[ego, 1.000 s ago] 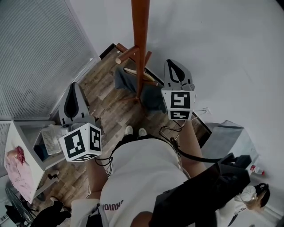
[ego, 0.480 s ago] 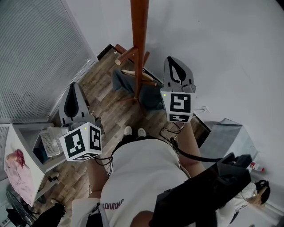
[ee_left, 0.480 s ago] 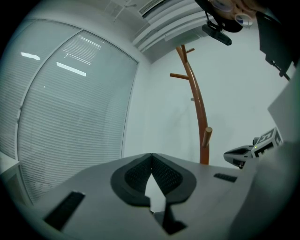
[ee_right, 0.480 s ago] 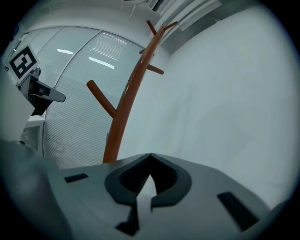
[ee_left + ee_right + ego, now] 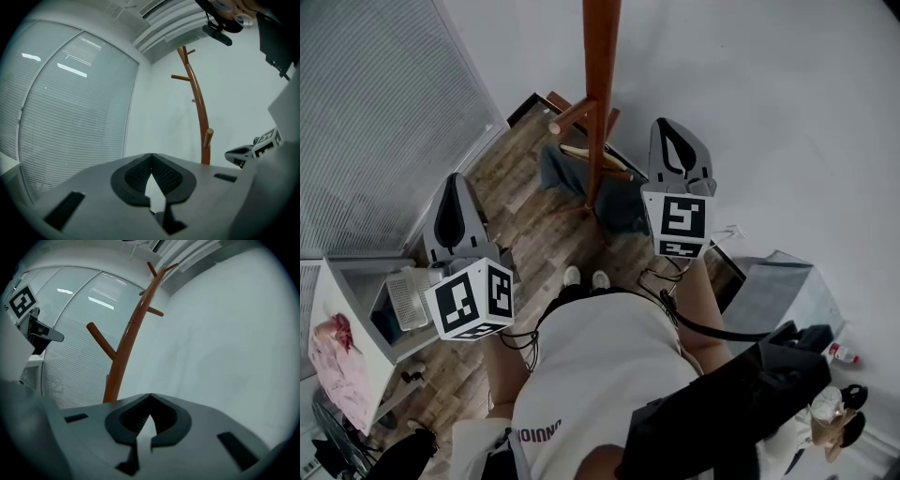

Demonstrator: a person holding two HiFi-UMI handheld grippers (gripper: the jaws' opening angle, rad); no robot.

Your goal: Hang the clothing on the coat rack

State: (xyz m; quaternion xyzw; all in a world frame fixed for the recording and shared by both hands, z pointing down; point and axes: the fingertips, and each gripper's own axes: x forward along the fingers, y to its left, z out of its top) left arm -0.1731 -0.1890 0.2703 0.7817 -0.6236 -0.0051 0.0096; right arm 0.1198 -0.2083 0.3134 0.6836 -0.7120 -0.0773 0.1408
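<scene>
Reddish-brown wood is the main thing here: the coat rack (image 5: 600, 89) pole stands right ahead of both sets of jaws, rising between them in the head view. The left gripper (image 5: 456, 181) has its jaws pinched fully together, tips touching and nothing in between, which is pretty clear in the left gripper view (image 5: 151, 154), where the rack (image 5: 198, 108) curves up just right of the closed tips with a short peg (image 5: 208, 136) sticking out low down. Same deal on the right gripper (image 5: 662, 125): jaws closed tight on nothing (image 5: 150, 394), with the rack (image 5: 124, 350) leaning up just left of the tips and its pegs branching off higher up. The clothing (image 5: 558, 173), a grey-blue piece with a pale hanger (image 5: 581, 151) lying on it, is down on the wooden floor (image 5: 511, 178) at the foot of the rack, in front of the jaws and between the two grippers, touching neither. White wall (image 5: 769, 112) sits past the right jaws and window blinds (image 5: 366, 112) are off beyond the left jaws.
</scene>
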